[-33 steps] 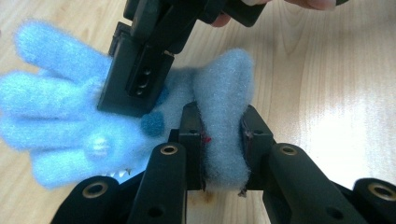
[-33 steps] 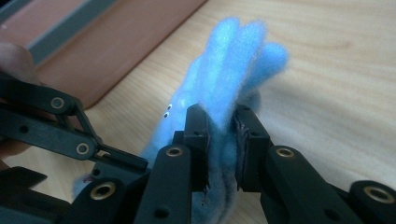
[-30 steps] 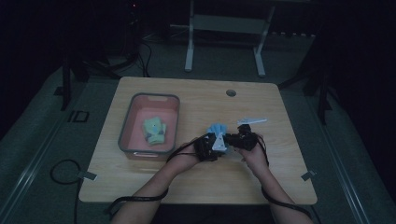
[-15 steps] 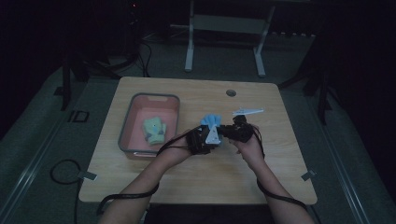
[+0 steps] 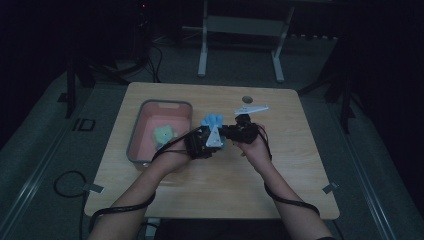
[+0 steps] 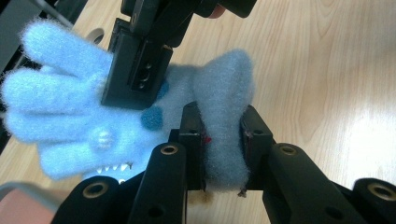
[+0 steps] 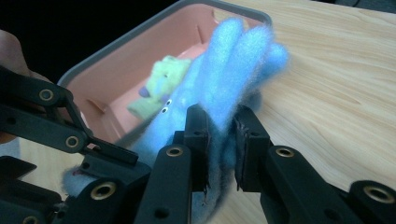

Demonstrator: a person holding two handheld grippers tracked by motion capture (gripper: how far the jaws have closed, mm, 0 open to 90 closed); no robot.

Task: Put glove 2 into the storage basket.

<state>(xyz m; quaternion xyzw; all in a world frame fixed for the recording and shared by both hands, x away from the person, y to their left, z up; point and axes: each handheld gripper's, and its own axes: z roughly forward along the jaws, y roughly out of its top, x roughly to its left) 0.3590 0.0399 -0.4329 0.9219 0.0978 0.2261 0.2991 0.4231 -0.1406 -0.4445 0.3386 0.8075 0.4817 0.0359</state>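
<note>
A fuzzy light-blue glove point(image 5: 212, 121) point(image 6: 70, 112) point(image 7: 233, 60) is held up above the middle of the wooden table point(image 5: 280, 180) by both grippers. My left gripper point(image 5: 201, 144) point(image 6: 223, 140) is shut on the glove's cuff. My right gripper point(image 5: 231, 131) point(image 7: 220, 140) is shut on the glove's finger part, and its black jaw shows against the glove in the left gripper view. The two grippers sit close together, facing each other. To their left, a yellow-green glove point(image 5: 163, 135) point(image 7: 161, 84) lies inside the pink bin point(image 5: 148, 111) point(image 7: 116, 56).
The pink bin with a grey rim stands on the table's left half. A small round dark disc point(image 5: 246, 99) lies near the far edge. The table's right half and near side are bare wood. A metal stand point(image 5: 240, 30) is on the floor beyond the table.
Both hands have risen and moved away from the person toward the table's far side, carrying the blue glove with them. Both grips are unchanged.
</note>
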